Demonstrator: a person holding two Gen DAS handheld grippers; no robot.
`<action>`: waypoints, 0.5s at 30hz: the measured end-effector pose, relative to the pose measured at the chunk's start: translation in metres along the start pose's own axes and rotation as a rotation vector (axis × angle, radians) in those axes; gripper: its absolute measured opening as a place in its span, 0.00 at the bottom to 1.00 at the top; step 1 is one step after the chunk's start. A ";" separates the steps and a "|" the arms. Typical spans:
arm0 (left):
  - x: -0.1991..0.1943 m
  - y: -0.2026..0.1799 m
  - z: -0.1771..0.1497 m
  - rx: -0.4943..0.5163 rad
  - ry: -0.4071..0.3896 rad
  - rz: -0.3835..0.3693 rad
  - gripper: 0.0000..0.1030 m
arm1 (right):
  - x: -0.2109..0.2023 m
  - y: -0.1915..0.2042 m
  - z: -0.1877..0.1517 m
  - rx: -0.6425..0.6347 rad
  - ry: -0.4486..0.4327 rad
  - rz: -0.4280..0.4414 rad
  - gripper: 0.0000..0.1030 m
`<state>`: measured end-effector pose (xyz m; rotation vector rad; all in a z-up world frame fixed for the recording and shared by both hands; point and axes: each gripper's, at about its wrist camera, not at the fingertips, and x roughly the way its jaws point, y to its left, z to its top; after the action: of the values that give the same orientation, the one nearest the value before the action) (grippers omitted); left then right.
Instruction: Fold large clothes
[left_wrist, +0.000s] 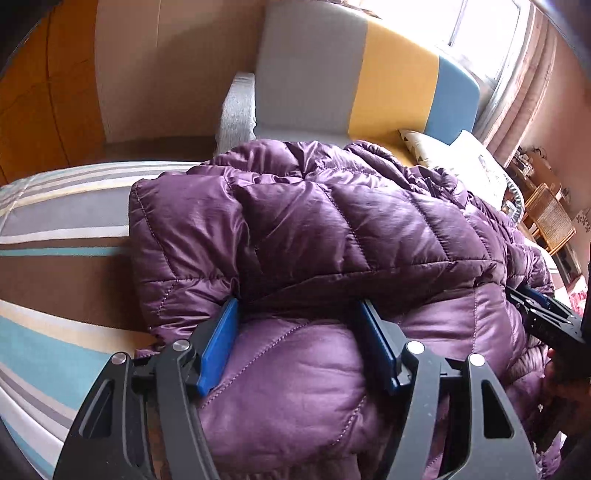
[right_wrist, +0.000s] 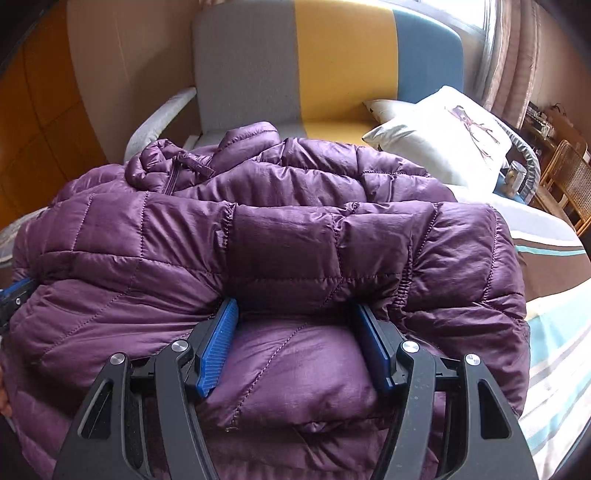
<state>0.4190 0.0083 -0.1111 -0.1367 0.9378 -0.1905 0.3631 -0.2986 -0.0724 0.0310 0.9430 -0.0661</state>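
A purple quilted puffer jacket lies folded over on a striped bed; it also fills the right wrist view. My left gripper is open, its blue pads pushed against the jacket's near edge, with padding bulging between the jaws. My right gripper is open in the same way, its pads astride a fold of the jacket. The right gripper also shows at the right edge of the left wrist view, and the left gripper at the left edge of the right wrist view.
The striped bedcover extends left and right. A grey, yellow and blue headboard stands behind. A white pillow lies at the back right. Wicker chairs and a metal can stand at the far right.
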 end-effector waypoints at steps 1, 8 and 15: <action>-0.004 0.000 0.000 -0.012 0.003 0.001 0.63 | -0.002 -0.001 0.002 0.002 0.007 0.006 0.61; -0.060 0.011 -0.019 -0.041 -0.057 -0.035 0.72 | -0.057 -0.014 -0.008 -0.012 -0.029 0.077 0.69; -0.117 0.029 -0.083 0.031 -0.036 -0.077 0.73 | -0.104 -0.046 -0.070 -0.041 0.026 0.085 0.69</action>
<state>0.2878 0.0597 -0.0733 -0.1472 0.8936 -0.2731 0.2426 -0.3359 -0.0295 0.0336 0.9677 0.0324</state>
